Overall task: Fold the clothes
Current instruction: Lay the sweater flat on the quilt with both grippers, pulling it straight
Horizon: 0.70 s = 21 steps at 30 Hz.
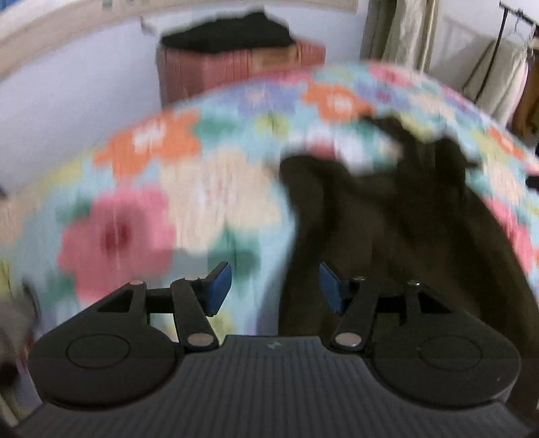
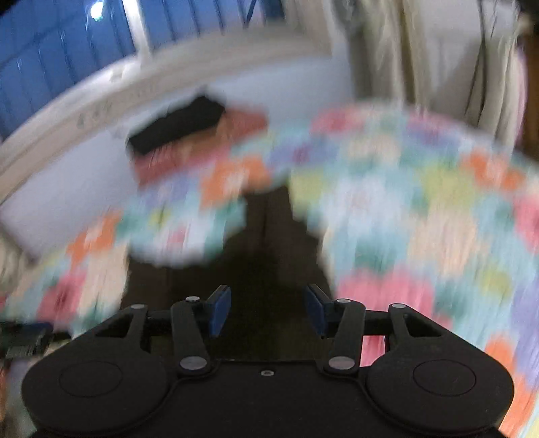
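Both my grippers, left gripper [image 1: 274, 288] and right gripper [image 2: 267, 311], stand wide and hold nothing. My dark garment [image 1: 387, 229] lies crumpled at two o'clock on the flowery bedcover [image 1: 188, 188]. Everything looks blurry, so I might grab the cover too.

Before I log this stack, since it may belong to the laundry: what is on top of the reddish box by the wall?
A dark folded pile lies on the reddish box. Blur hides whether it is clothing, and the box's contents are covered.

free: floral bedspread [image 1: 188, 188] left | obstacle: dark garment [image 1: 387, 236] right, blurred | far: reddish box [image 1: 235, 67]
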Motion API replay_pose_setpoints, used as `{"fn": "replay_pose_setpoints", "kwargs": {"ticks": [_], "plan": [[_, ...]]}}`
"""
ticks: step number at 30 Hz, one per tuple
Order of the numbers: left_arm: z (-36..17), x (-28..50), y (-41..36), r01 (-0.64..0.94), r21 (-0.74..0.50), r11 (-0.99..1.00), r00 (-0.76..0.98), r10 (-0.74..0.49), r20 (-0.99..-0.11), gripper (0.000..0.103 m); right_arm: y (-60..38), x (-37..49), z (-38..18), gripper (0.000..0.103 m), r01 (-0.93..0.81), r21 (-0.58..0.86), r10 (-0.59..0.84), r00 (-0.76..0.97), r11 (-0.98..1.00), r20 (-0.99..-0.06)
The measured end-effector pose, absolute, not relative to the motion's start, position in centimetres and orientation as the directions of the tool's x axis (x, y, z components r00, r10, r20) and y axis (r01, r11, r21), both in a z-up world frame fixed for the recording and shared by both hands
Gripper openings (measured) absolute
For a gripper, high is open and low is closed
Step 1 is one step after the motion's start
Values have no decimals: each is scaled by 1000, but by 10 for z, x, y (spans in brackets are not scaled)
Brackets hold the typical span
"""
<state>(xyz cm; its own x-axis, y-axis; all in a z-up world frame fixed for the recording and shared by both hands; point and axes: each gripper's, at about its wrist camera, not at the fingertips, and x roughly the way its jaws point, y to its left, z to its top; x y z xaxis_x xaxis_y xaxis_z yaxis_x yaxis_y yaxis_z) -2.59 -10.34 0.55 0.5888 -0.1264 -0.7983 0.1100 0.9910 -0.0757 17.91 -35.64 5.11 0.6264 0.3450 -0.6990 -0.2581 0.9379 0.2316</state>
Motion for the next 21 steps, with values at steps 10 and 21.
{"fn": "replay_pose_setpoints", "kwargs": {"ticks": [10,21], "plan": [[-29,-88,-145,384,60,921,586,-193,-787,89,-400,34,-1,56,-271,239,349,506,933,-789],[-42,-66,-150,340,69,938,610,-164,-775,17,-397,13,-46,38,-186,196,265,505,963,-821]]}}
